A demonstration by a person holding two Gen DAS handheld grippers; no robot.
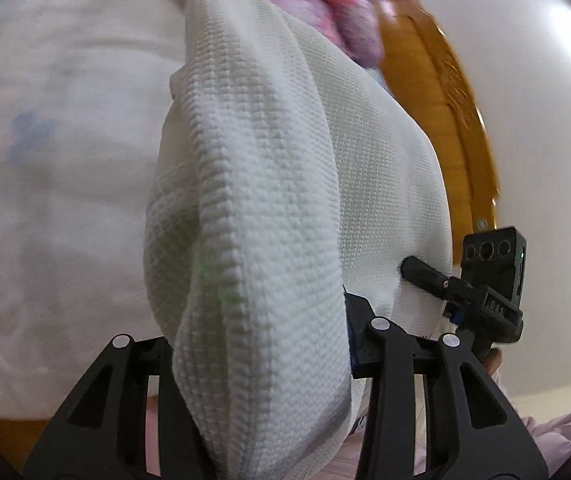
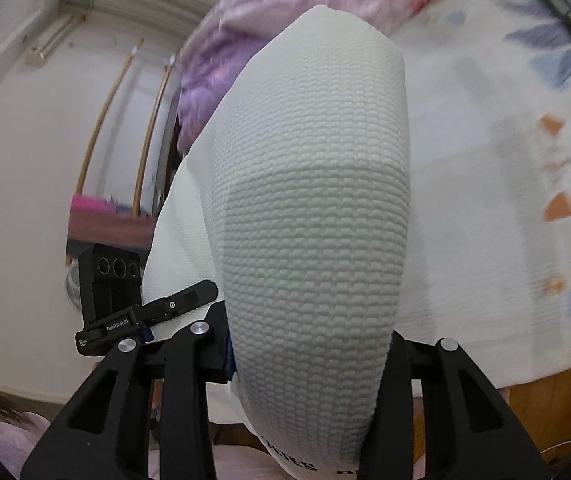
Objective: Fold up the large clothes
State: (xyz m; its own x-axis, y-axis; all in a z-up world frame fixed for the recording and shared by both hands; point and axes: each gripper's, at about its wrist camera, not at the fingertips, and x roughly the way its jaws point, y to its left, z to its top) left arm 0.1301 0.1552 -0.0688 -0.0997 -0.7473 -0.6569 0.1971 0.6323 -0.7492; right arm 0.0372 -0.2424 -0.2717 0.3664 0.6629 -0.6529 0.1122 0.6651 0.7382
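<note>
While both claws point down toward the bed (image 1: 45, 200), each one holds a bunch of the same white garment (image 1: 269, 208) between its fingers. In the left wrist view the left claw (image 1: 261, 360) is closed on a thick fold of the waffle-knit cloth, which hangs forward over the pale bed sheet. The right claw (image 1: 425, 276) shows at the right side of this view, and it grips the cloth edge too. In the right wrist view the right claw (image 2: 305, 360) is closed on another thick fold of the garment (image 2: 313, 208) – some dark letters show on the cloth near the bottom edge. The left claw (image 2: 189, 300) appears at the left, pinching the cloth. Behind the garment lies a purple blanket (image 2: 285, 8) – it rests on the sheet with blue and orange shapes (image 2: 525, 160).
</note>
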